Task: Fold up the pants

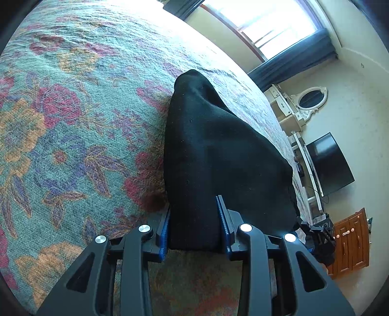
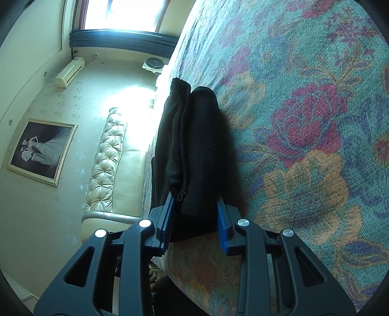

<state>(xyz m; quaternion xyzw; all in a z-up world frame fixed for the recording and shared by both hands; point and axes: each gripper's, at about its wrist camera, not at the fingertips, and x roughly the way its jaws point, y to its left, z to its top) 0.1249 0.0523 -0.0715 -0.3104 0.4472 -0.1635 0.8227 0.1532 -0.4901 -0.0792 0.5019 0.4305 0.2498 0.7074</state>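
The black pants [image 1: 218, 150] lie folded in a thick bundle on the floral bedspread [image 1: 73, 121]. My left gripper [image 1: 194, 218] is shut on one end of the bundle, its blue pads pressed against both sides of the cloth. In the right wrist view the pants [image 2: 194, 145] show as stacked folded layers on the bedspread [image 2: 304, 121]. My right gripper [image 2: 194, 216] is shut on the other end, the cloth filling the gap between its pads. The right gripper also shows in the left wrist view [image 1: 316, 233], past the bundle's far corner.
The bed edge runs beside the pants. Beyond it stand a white dresser with an oval mirror [image 1: 312, 97], a dark TV [image 1: 328, 162] and a wooden cabinet [image 1: 350, 240]. A tufted headboard [image 2: 107, 160], a framed photo [image 2: 41, 150] and a window [image 2: 121, 14] show in the right wrist view.
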